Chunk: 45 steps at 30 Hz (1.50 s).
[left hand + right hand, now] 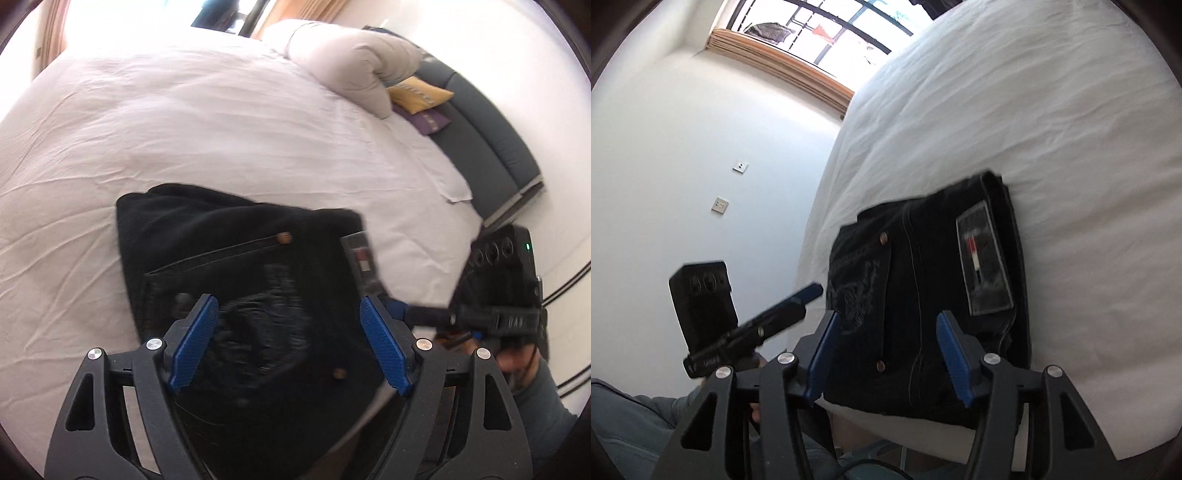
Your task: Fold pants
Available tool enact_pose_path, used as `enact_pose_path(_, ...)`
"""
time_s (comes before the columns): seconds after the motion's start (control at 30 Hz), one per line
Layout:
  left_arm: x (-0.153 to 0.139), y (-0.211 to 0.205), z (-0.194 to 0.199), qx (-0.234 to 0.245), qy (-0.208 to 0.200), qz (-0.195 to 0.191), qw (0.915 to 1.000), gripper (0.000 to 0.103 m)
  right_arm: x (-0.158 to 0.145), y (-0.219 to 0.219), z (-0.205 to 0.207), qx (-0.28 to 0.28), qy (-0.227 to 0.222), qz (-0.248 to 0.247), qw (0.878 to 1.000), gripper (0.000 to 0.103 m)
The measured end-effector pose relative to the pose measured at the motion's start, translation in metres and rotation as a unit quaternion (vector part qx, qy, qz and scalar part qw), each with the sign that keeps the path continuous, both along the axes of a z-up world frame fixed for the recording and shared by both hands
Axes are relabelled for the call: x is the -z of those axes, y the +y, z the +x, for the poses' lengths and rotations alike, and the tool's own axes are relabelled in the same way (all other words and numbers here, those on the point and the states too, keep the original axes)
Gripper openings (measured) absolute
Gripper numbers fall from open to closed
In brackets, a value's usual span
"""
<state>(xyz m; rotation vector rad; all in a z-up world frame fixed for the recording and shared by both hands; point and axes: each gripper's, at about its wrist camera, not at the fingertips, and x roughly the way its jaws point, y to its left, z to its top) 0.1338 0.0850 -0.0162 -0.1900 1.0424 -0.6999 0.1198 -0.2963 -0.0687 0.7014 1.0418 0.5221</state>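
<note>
Jaws of both grippers stand apart and empty over the folded pants (923, 295), whose waistband seemingly points right.

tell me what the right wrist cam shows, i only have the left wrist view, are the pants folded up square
Observer: Yes, the black pants lie as a compact folded stack near the edge of the white bed, back pocket up.
Operator: is my right gripper holding them
Observer: No. The right gripper has open jaws, with nothing pinched between the blue pads.
Operator: what's that patch by the waistband
Observer: A rectangular label with a red and white mark; its text is too blurred to read.
Operator: anything left of the bed
Observer: The left gripper in the air, in front of a white wall with two wall plates.
</note>
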Motion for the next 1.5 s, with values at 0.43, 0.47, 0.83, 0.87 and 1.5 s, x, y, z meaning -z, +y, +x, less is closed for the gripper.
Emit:
enact_pose_path(0.43, 0.008, -0.006, 0.045, -0.006, -0.008, -0.005, 0.9999, 0.078, 0.001, -0.017, -0.009, 0.043, 0.002, 0.017, 0.999, 0.062)
enact_pose_path(0.47, 0.013, -0.009, 0.053, -0.007, -0.006, 0.004, 0.9999, 0.078, 0.002, -0.013, -0.007, 0.037, 0.003, 0.015, 0.999, 0.063)
enact_pose_path(0.83, 0.035, -0.02, 0.065, 0.009, -0.007, 0.024, 0.9996, 0.078, 0.021, -0.013, -0.014, 0.021, 0.021, 0.024, 0.999, 0.066)
enact_pose_path(0.87, 0.03, -0.011, 0.059, 0.001, -0.014, 0.008, 0.9999, 0.079, 0.017, -0.009, -0.016, 0.014, 0.011, 0.028, 0.999, 0.067)
enact_pose_path(1.5, 0.048, 0.066, 0.019, -0.09, 0.077, 0.008, 0.9929, 0.087, 0.038, -0.06, 0.023, 0.032, 0.032, -0.054, 0.998, 0.079)
